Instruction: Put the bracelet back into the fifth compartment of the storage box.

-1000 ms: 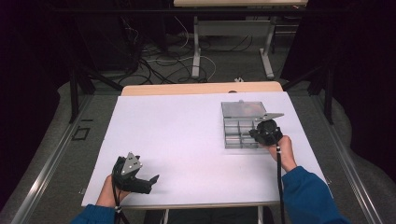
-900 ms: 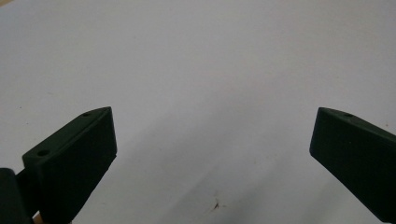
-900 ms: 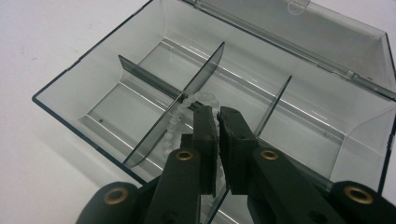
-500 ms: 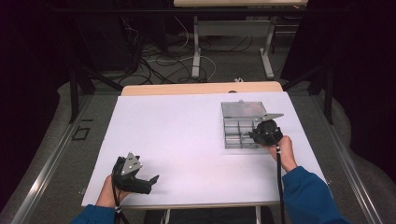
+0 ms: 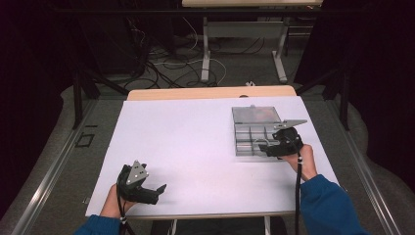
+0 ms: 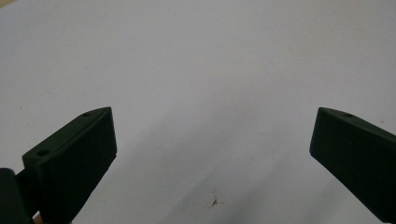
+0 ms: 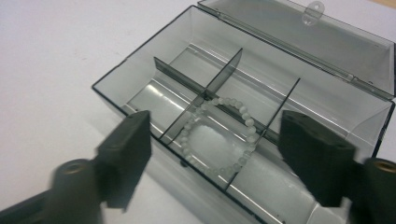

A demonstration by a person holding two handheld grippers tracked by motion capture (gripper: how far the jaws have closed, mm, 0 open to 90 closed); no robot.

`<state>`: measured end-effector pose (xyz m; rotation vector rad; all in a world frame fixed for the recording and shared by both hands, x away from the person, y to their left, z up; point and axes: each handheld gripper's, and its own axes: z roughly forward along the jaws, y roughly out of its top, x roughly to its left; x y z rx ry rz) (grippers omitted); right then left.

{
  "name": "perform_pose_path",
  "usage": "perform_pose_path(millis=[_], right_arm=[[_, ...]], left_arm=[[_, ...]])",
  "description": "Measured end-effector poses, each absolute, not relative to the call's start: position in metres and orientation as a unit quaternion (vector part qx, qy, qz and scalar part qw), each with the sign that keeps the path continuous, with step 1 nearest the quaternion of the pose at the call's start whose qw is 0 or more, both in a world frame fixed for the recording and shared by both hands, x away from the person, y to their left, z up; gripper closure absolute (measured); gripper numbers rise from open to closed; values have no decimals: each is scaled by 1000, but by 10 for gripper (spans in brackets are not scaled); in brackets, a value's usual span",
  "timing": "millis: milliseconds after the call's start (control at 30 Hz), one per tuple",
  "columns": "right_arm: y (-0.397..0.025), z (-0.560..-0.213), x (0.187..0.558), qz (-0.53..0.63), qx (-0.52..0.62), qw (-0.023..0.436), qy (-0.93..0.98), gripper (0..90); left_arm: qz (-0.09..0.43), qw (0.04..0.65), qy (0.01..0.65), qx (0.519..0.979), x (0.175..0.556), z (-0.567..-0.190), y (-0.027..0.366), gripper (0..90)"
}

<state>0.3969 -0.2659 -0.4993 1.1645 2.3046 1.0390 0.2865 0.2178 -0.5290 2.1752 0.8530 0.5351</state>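
Box: clear smoky-grey plastic compartment box (image 7: 196, 88), lid hinged open toward far side, on right part of white table (image 5: 195, 142); also in high view (image 5: 254, 132).
Bracelet: pale translucent bead bracelet (image 7: 219, 135), lying in near middle compartment, draped partly over a divider, so not flat on floor of cell.
Right gripper: right gripper (image 7: 215, 158) spread wide, nothing pinched; hovering just above near wall of box, jaws straddling bracelet's cell. In high view (image 5: 281, 142) at box's near right corner.
Left gripper: left gripper (image 6: 212, 154) spread, empty, over bare table near front left edge; high view (image 5: 147, 183) same. Well apart from box.
Step (judged): either bracelet just dropped in, or about to be picked; can't tell which from the pics.
If picking: lower straight down, one jaw inside the ring, other outside, pinch bead strand near where it rides over divider, since raised there & easier to catch. Avoid clamping divider itself.
If placing done: lift clear vertically, mind box wall, then nudge strand off divider before shutting lid.
Risk: light box, prob slides or tips if jaw snags wall; left gripper free to steady it.
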Motion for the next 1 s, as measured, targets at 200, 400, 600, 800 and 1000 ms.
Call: perform_pose_path(millis=[200, 400, 600, 800, 1000], right_arm=[[-270, -495, 386, 374, 406, 158, 819, 142], [-271, -493, 379, 377, 399, 151, 822, 87], [-269, -491, 374, 375, 392, 148, 827, 56], [-265, -487, 365, 379, 380, 147, 831, 36], [-265, -484, 356, 382, 369, 146, 834, 27]], left_arm=[[209, 363, 334, 844, 286, -529, 218, 3], [209, 363, 333, 845, 285, -529, 218, 3], [208, 363, 331, 846, 285, -529, 218, 3], [208, 364, 333, 845, 285, -528, 218, 3], [208, 364, 332, 845, 285, -528, 218, 3]])
